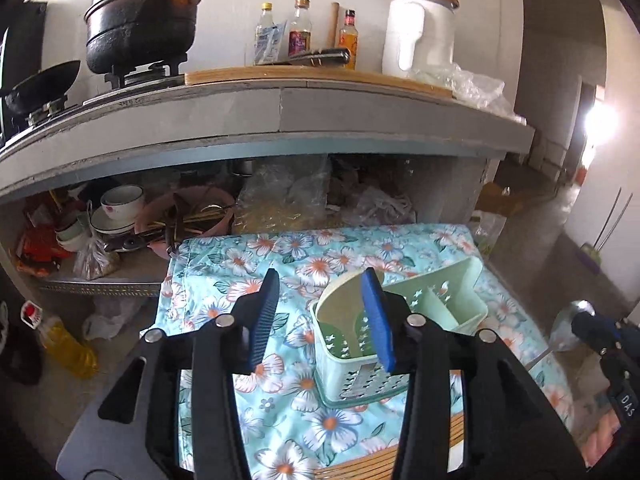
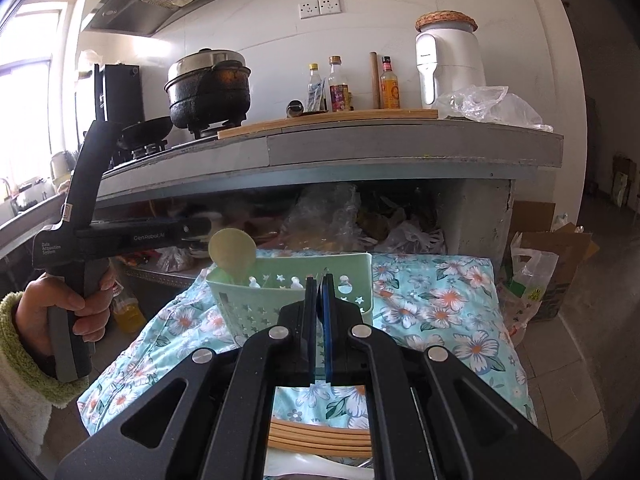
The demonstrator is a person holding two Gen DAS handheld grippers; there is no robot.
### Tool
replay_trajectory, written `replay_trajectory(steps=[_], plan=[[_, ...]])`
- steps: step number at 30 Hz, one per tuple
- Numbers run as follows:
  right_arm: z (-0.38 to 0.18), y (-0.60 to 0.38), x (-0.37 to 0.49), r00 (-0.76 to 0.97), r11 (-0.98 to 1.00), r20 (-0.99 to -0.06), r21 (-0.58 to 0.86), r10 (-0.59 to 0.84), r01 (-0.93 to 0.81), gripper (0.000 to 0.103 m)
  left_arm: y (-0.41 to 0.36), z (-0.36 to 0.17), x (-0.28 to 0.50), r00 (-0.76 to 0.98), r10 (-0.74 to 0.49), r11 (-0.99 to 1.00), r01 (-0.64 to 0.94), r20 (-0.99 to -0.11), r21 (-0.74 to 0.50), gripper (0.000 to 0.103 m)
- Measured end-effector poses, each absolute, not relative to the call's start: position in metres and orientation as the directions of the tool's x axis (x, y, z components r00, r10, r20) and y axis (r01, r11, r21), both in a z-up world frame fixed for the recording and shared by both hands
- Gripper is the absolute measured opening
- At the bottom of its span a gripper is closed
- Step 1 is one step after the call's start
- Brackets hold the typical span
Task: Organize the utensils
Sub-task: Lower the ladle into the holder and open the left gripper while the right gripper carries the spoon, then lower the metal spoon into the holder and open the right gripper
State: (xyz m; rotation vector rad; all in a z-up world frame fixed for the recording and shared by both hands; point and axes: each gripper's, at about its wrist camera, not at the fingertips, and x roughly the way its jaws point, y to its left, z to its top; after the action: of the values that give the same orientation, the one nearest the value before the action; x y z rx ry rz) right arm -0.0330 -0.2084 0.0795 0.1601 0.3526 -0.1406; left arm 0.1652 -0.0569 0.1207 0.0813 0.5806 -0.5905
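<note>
A pale green utensil caddy point(image 1: 404, 320) with dividers stands on the floral cloth point(image 1: 288, 264); it also shows in the right wrist view point(image 2: 288, 292). A cream spoon point(image 2: 233, 252) stands in its left compartment. My left gripper point(image 1: 324, 316) is open and empty, its right finger over the caddy's near rim. My right gripper point(image 2: 319, 312) is shut on a metal spoon point(image 1: 568, 332), which shows at the right edge of the left wrist view; only a thin edge of it shows between the pads in the right wrist view. Bamboo chopsticks point(image 2: 320, 436) lie below the right gripper.
A grey counter point(image 2: 360, 148) overhangs behind the cloth, with a black pot point(image 2: 208, 88), bottles point(image 2: 340, 84) and a white appliance point(image 2: 448, 64). Bowls point(image 1: 120, 204) and plastic bags fill the shelf under it. An oil bottle point(image 1: 68, 344) stands on the floor at left.
</note>
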Motion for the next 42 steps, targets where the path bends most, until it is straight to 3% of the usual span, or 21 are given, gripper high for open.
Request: replay_trajectory(steps=[7,14,21,25,36,42], plan=[[0.105,-0.225,-0.038,0.957,0.972,-0.289,0.214,-0.033,0.098,0.003,-0.014,0.116,0.155,0.685,-0.557,0.829,0.491,-0.470,-0.268,0.064],[0.144,-0.241,-0.027,0.980,0.965,-0.190,0.263,0.055,-0.003,0.003,0.016,0.073,0.129,0.668,-0.560,0.828,0.427,-0.491,-0.363,0.075],[0.165,-0.250,0.007,0.981,0.946,-0.144,0.314,0.131,-0.081,0.003,0.023,0.030,0.104,0.647,-0.544,0.839,0.395,-0.535,-0.374,0.082],[0.155,-0.251,0.038,0.972,0.940,-0.178,0.331,0.154,-0.089,0.003,0.023,0.016,0.094,0.639,-0.537,0.843,0.392,-0.550,-0.368,0.084],[0.065,-0.273,0.098,0.902,0.897,-0.388,0.442,0.188,0.003,0.003,0.020,-0.006,0.071,0.648,-0.518,0.855,0.392,-0.558,-0.338,0.089],[0.061,-0.275,0.086,0.901,0.914,-0.410,0.404,0.141,0.041,0.006,0.013,-0.013,0.064,0.635,-0.513,0.857,0.421,-0.578,-0.298,0.089]])
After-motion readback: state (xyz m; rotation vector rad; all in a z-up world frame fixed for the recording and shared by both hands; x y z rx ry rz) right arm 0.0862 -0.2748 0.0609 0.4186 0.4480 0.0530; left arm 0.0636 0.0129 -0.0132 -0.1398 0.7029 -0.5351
